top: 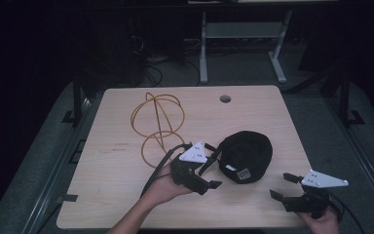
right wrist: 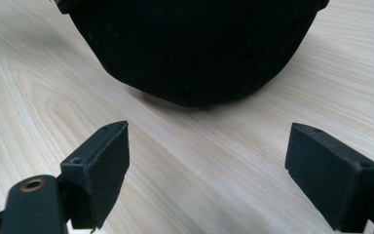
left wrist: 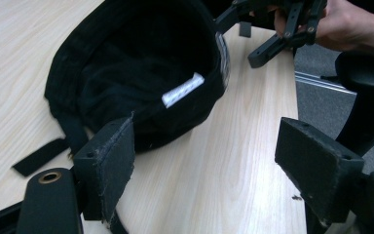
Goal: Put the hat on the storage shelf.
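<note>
A black cap (top: 246, 156) lies upside down on the wooden table (top: 117, 185), right of centre. In the left gripper view its hollow faces up, with a white label (left wrist: 182, 90) inside and a loose strap (left wrist: 39, 156) lying beside it. My left gripper (top: 213, 174) is open just left of the cap, and its left pad (left wrist: 109, 165) is close against the rim with nothing held. My right gripper (top: 282, 186) is open near the table's front right corner, a short way from the cap (right wrist: 195, 44). Bare wood lies between its jaws (right wrist: 207, 170).
An orange cable (top: 158, 124) lies in loops on the table's middle left. A round grommet hole (top: 225, 99) sits near the far edge. The table's right edge (left wrist: 292, 97) runs close behind the cap. A metal desk frame (top: 241, 34) stands on the floor beyond.
</note>
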The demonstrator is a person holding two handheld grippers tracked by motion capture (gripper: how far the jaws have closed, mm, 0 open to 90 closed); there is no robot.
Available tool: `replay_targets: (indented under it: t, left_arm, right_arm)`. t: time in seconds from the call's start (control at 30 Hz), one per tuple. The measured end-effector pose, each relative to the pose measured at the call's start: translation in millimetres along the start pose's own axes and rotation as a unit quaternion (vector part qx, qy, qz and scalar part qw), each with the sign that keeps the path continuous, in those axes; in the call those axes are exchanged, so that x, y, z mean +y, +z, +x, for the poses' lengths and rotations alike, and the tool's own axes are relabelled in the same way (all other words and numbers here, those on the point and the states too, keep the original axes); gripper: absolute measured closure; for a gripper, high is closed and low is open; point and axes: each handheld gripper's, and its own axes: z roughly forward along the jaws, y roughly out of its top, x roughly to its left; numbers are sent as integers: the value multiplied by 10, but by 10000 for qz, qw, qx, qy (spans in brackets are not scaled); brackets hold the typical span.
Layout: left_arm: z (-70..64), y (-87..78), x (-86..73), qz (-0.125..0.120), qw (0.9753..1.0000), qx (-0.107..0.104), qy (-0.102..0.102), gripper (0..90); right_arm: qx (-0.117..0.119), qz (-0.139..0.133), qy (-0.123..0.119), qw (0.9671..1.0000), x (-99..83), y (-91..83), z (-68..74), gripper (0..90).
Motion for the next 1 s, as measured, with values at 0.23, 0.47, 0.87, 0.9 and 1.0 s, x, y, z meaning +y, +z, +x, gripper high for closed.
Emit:
replay_targets:
  t: [0.23, 0.47, 0.87, 0.9, 1.0]
  left_arm:
    - [-33, 159, 171, 111, 9997, -117, 157, 222]
    - [-18, 318, 265, 225, 9993, -231, 198, 232]
    - [17, 544, 372, 501, 9979, -321, 259, 261]
    - [15, 571, 377, 506, 9977, -333, 293, 274]
    - [18, 631, 384, 581, 9972, -362, 291, 303]
  right_arm:
    - [6, 10, -2, 10000, -3, -3, -3, 158]
    - [28, -6, -1, 10000, -2, -5, 2, 158]
    - [64, 6, -27, 10000, -1, 2, 10, 158]
    - [62, 1, -25, 10000, 0, 1, 13, 158]
    - [70, 6, -38, 10000, 4, 3, 13, 158]
